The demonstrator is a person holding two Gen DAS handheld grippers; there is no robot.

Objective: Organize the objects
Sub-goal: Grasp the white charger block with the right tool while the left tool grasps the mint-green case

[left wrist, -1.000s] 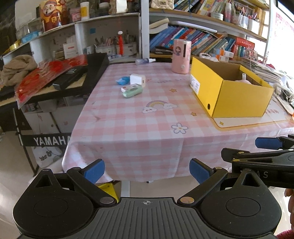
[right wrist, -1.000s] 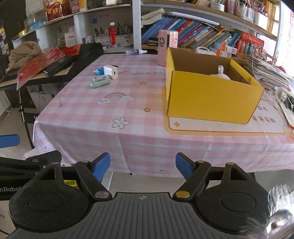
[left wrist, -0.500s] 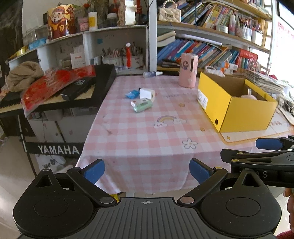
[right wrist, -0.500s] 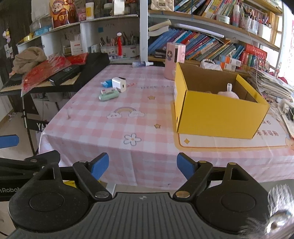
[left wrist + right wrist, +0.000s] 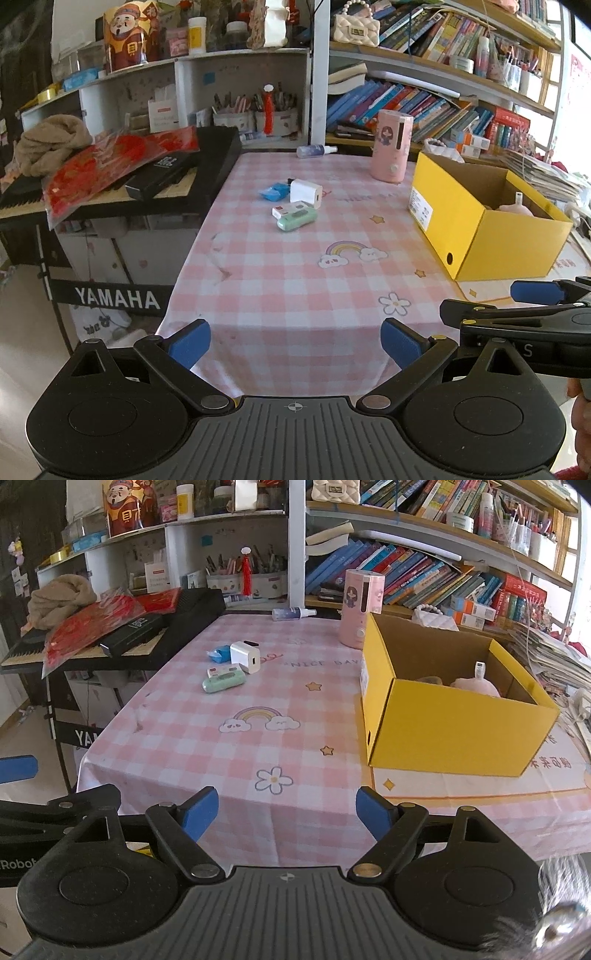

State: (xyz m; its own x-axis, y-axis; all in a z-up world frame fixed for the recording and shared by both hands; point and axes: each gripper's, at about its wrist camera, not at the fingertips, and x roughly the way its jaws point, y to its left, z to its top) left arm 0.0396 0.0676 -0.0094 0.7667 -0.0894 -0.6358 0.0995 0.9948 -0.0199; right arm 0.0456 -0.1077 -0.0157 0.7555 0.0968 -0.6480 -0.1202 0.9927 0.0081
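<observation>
From the left wrist camera, the left gripper (image 5: 295,341) fills the bottom of the view in ribbed black plastic, its jaws spread wide with blue pads and nothing between them. Ahead lies a counter (image 5: 295,280) draped in a soft pink-and-white checked cloth printed with a rainbow, stars and a daisy. At about 12 o'clock sit a mint green rounded case (image 5: 296,220), a small white labelled box (image 5: 290,209), a white cube charger (image 5: 306,191) and a crinkled blue packet (image 5: 274,191), clustered close together. A pink cylinder (image 5: 391,146) with a cartoon girl stands upright at 1 o'clock. A yellow cardboard box (image 5: 480,232), open-topped, rests at 2 o'clock. At 9 o'clock a black keyboard stand (image 5: 118,298) reads "YAMAHA". From the right wrist camera, the right gripper (image 5: 287,814) likewise shows wide, empty jaws. The same cluster sits at 11 o'clock, and the yellow box at 2 o'clock holds a pale pink item (image 5: 474,685). The cloth reads "NICE DAY".
</observation>
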